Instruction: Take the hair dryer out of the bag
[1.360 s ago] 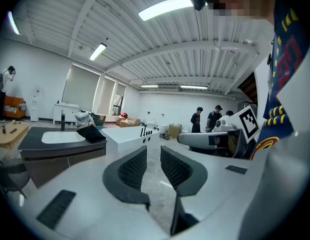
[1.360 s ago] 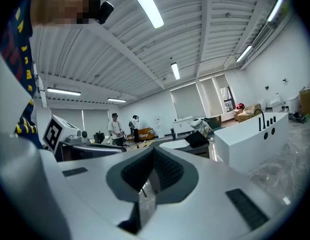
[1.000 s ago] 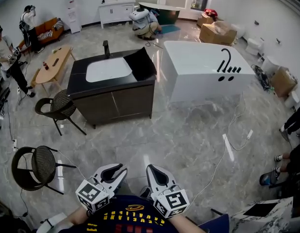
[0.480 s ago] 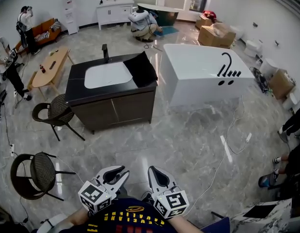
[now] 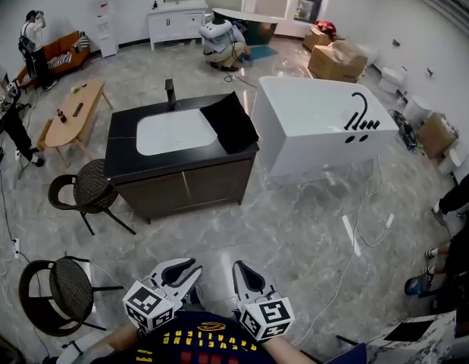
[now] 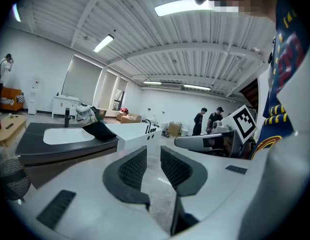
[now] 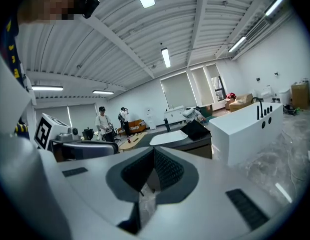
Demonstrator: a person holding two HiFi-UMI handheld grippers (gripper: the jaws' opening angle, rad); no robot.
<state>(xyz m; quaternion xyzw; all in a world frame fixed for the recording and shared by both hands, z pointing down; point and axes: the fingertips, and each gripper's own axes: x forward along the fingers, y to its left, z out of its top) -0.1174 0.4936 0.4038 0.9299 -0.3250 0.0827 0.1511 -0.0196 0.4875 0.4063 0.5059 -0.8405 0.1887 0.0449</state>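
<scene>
A black bag [image 5: 228, 123] lies on the right end of the dark vanity counter [image 5: 128, 154], beside its white basin. The same bag [image 6: 100, 130] shows small in the left gripper view, and this bag [image 7: 196, 129] is far off in the right gripper view too. No hair dryer is visible. Both grippers are held low before the person's torso, well short of the vanity. My left gripper [image 5: 186, 268] is open by a narrow gap with nothing between its pads [image 6: 132, 166]. My right gripper [image 5: 244, 273] is shut and empty.
A white bathtub [image 5: 317, 120] stands right of the vanity. Two wicker chairs [image 5: 90, 192] [image 5: 56, 290] are at the left. A white cable [image 5: 355, 233] trails over the marble floor at the right. An oval wooden table [image 5: 71, 112] and people are further back.
The vanity and the bathtub have come nearer and sit lower in the head view. Both grippers keep their places in front of the torso, jaws unchanged.
</scene>
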